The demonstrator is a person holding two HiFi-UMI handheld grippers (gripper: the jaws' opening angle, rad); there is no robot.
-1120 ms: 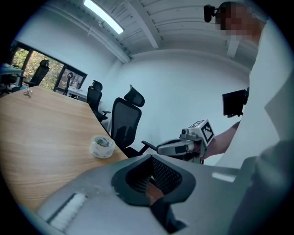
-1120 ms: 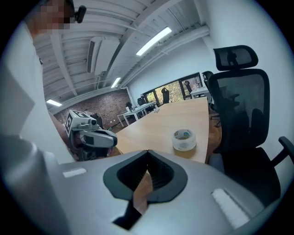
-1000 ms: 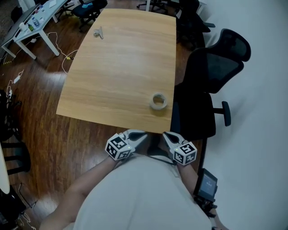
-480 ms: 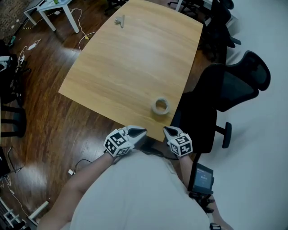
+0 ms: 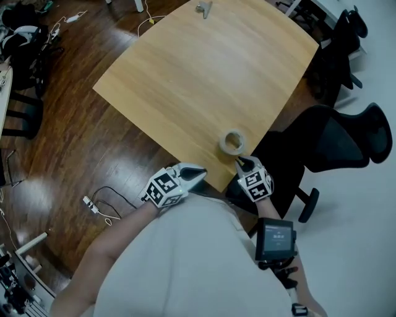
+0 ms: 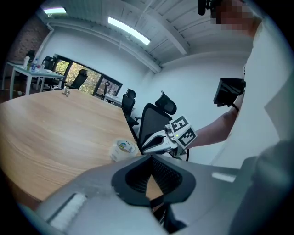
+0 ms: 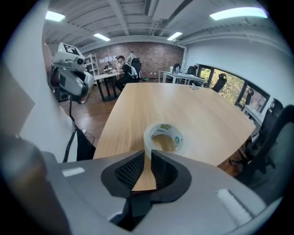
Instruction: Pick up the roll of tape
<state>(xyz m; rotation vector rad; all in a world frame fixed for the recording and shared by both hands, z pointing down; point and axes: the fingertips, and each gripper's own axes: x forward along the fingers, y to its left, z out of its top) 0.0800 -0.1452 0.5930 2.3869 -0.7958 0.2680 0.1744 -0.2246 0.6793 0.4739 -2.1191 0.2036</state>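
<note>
The roll of clear tape [image 5: 232, 142] lies flat on the wooden table [image 5: 204, 80], close to its near right edge. My right gripper [image 5: 242, 162] points down at it from just off the table edge. In the right gripper view the tape [image 7: 177, 137] sits just beyond the right gripper [image 7: 148, 153], whose jaws are opening with a narrow gap and nothing between them. My left gripper [image 5: 198, 173] hangs below the table edge to the left, shut and empty. The left gripper view shows the tape [image 6: 122, 149] and the right gripper [image 6: 145, 148] beyond the left gripper [image 6: 151, 157].
Black office chairs [image 5: 334, 142] stand right of the table, close to my right arm. A small metal object [image 5: 203, 7] lies at the table's far end. A cable [image 5: 102, 204] lies on the wooden floor at the left. A screen device [image 5: 275, 238] is strapped to the right forearm.
My right gripper has come forward and down to the table edge, just short of the tape. The left gripper shifted only slightly. The head view has swung, so the table sits more diagonally.
</note>
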